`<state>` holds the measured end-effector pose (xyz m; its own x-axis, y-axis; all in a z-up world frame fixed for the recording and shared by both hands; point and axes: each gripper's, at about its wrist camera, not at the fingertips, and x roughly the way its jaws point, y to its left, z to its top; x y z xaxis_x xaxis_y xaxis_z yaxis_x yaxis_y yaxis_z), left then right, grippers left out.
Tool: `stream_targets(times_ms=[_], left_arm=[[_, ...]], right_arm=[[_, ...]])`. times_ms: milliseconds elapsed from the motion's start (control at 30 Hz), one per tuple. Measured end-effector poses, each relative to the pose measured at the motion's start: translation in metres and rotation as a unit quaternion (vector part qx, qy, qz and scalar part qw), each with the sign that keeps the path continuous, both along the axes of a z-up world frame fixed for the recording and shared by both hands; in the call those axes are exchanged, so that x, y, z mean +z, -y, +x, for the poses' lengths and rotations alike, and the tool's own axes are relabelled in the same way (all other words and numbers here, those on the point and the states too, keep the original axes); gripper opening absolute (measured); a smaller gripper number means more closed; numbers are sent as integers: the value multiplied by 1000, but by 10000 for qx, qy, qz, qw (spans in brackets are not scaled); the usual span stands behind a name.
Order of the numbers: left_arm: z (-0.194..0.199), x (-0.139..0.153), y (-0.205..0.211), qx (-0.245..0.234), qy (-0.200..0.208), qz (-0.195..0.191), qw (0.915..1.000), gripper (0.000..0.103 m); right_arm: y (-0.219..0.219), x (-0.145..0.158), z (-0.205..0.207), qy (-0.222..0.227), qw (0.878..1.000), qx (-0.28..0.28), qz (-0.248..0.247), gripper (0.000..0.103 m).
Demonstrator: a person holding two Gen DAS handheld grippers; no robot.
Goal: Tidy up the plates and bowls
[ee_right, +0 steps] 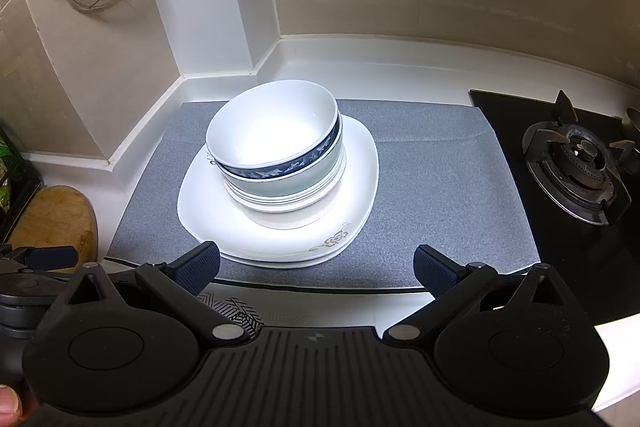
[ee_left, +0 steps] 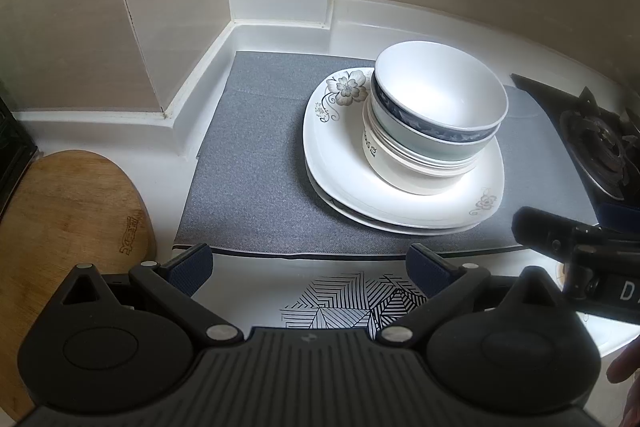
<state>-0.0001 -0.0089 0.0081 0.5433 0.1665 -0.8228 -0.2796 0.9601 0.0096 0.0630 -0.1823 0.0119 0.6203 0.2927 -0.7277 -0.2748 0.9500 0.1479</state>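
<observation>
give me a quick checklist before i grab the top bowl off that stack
1. Left gripper open, nothing between the fingers: ok.
2. Right gripper open, nothing between the fingers: ok.
3. Top bowl empty with its rim exposed: ok.
4. Bowl stack sitting straight: not ok, the top bowl is tilted and off-centre on the blue-banded bowl.
5. Plates lying flat on the grey mat: ok.
6. Whether the nested bowls are stuck together: cannot tell.
</observation>
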Motion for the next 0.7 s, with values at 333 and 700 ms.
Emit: stream_targets(times_ms=[333,700], left_arm=[[0,0,0,-10,1,-6,10000,103],[0,1,1,-3,10,-2,10000,103]], right_arm=[[1,0,0,-3,10000,3,4,103],[1,1,0,5,10000,39,8,103]])
